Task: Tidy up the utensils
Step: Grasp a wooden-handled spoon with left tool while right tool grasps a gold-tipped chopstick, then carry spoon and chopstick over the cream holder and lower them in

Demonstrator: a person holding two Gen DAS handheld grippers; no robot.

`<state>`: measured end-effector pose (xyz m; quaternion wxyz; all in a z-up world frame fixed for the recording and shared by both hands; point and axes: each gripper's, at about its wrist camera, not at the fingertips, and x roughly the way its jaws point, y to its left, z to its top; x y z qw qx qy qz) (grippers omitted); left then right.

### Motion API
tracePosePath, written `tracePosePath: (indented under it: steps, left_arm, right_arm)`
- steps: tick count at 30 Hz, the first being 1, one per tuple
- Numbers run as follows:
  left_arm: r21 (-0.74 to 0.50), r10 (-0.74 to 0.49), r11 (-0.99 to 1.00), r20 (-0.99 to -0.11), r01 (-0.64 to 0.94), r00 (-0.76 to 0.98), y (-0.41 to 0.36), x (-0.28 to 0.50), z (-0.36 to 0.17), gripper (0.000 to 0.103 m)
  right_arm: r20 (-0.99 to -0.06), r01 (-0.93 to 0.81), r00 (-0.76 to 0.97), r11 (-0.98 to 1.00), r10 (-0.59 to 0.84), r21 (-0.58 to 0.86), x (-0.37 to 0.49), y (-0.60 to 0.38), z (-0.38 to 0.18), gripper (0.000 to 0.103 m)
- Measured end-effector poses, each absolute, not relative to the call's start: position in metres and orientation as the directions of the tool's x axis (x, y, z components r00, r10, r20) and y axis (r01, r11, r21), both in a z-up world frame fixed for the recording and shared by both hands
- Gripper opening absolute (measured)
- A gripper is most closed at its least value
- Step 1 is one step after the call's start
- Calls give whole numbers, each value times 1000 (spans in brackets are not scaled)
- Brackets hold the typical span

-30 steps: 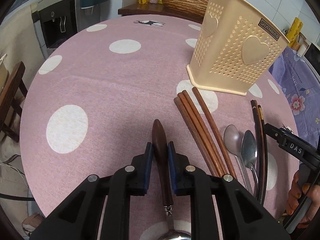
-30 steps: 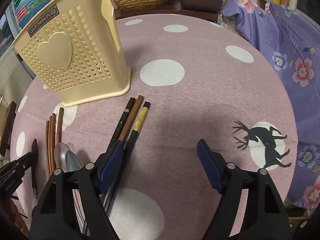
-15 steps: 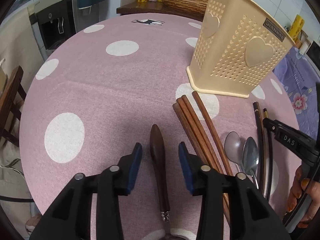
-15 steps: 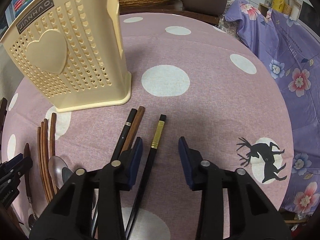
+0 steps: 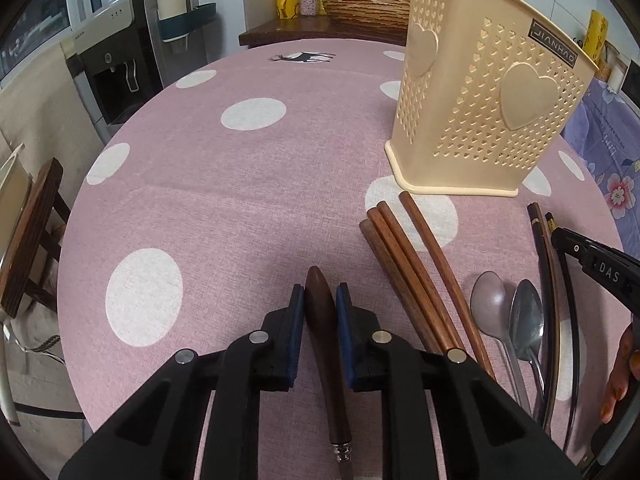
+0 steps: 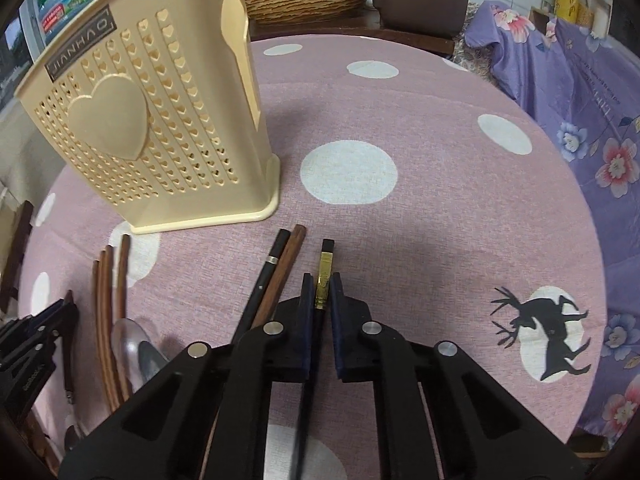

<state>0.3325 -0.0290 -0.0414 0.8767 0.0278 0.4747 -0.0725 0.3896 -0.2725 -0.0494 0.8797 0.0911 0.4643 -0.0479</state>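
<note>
While nothing visibly stands in the cream holder (image 5: 486,100) yet, the left gripper (image 5: 320,300) is closing on one wooden-handled utensil (image 5: 322,332), which lies on the cloth in front of the holder. Four brown chopsticks (image 5: 412,272) and two spoons (image 5: 506,320) lie nearer it.

Seen from the right wrist, the right gripper (image 6: 321,292) pinches one gold-banded black chopstick (image 6: 325,270) before the holder (image 6: 152,120); two more chopsticks (image 6: 276,276) lie beside it.

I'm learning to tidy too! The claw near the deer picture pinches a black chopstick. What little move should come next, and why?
Probably lift it slightly. The right claw is shut on the gold-banded chopstick, which lies flat on the tablecloth, while the cream holder stands upright close by, so it likely must rise to go in from above.
</note>
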Motion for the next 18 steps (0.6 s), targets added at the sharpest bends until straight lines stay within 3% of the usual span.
tracePosePath:
  steps: [9, 12, 18]
  left_arm:
    - [-107, -192, 979, -775, 175, 602, -24, 330, -12, 16]
    - [-166, -244, 969, -732, 181, 636, -17, 327, 11, 16]
    - [-170, -273, 962, -643, 214, 716, -10, 316, 56, 16]
  right_arm:
    - [-752, 112, 657, 981, 45, 157, 377, -277, -17, 8]
    - [-710, 106, 702, 977, 59, 185, 369, -284, 3, 8]
    - [-619, 72, 782, 975, 75, 209, 348, -296, 48, 8]
